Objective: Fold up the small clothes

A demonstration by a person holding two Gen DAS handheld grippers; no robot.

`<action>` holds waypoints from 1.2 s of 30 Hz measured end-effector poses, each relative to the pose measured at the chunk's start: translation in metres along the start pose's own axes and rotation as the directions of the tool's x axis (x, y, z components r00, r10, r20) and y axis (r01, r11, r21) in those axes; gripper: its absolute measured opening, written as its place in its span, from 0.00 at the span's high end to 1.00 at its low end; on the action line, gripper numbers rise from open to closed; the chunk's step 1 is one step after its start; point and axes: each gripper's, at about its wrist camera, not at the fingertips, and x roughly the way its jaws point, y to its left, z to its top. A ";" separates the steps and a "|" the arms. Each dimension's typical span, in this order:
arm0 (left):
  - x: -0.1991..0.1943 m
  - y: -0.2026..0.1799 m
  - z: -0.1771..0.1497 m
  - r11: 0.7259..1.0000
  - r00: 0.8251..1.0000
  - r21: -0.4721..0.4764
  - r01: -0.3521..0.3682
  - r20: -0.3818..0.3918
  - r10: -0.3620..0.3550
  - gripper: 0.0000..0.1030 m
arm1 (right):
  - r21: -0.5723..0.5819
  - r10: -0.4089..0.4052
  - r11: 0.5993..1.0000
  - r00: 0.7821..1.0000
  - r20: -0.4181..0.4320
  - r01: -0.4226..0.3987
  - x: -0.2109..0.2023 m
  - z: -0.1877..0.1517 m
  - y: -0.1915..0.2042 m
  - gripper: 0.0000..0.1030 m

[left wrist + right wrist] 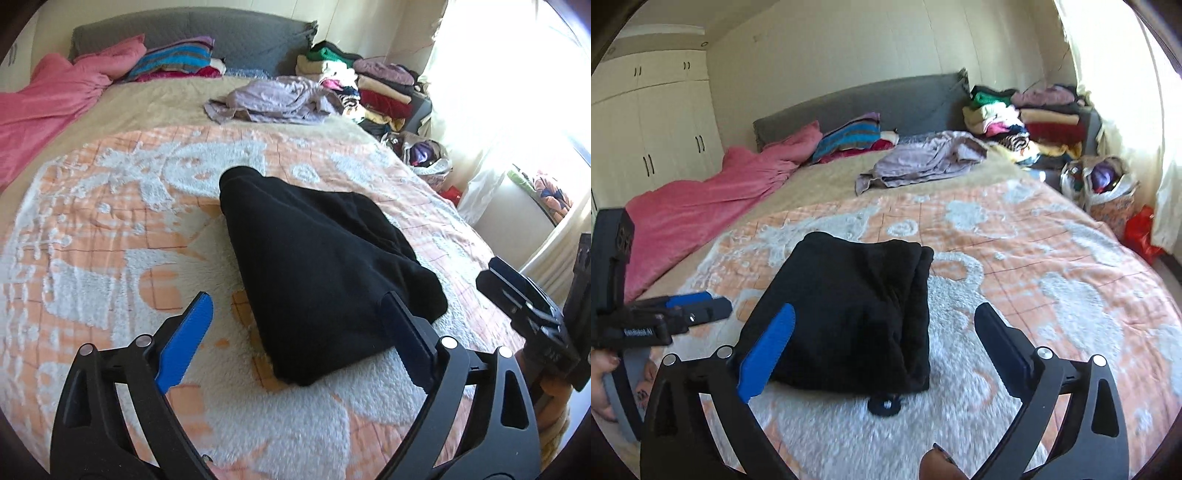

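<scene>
A black garment [317,266], folded into a thick bundle, lies on the orange and white fleecy blanket [110,221] of a bed. My left gripper [297,295] stands open just above its near end, one blue pad on each side and neither pressing the cloth. In the right wrist view the same black garment [849,314] lies flat, and my right gripper [886,307] hangs open over its near right part, holding nothing. The left gripper [701,306] shows at the garment's left, with a hand [598,384] on its grip. The right gripper [524,295] appears at the right edge of the left wrist view.
A crumpled lilac garment [273,99] lies further up the bed, and a pink blanket [48,107] runs along the left side. Stacks of folded clothes [369,85] and bags [424,155] stand at the right by the curtain. A small black ring [884,404] lies at the garment's near edge.
</scene>
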 end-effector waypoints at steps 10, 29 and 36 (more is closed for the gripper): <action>-0.040 0.014 -0.030 1.000 0.999 0.017 -0.011 0.050 0.010 0.09 | -0.068 -0.042 0.997 0.999 0.029 0.043 -0.037 -0.032 0.037 0.05; -0.046 0.046 -0.106 0.999 0.997 -0.011 -0.045 0.069 0.046 0.09 | -0.086 -0.184 0.979 0.983 0.000 0.184 -0.042 -0.100 0.066 0.04; -0.038 0.041 -0.121 0.999 0.998 0.001 -0.052 0.041 0.052 0.09 | -0.078 -0.198 0.978 0.979 -0.044 0.194 -0.034 -0.115 0.068 0.04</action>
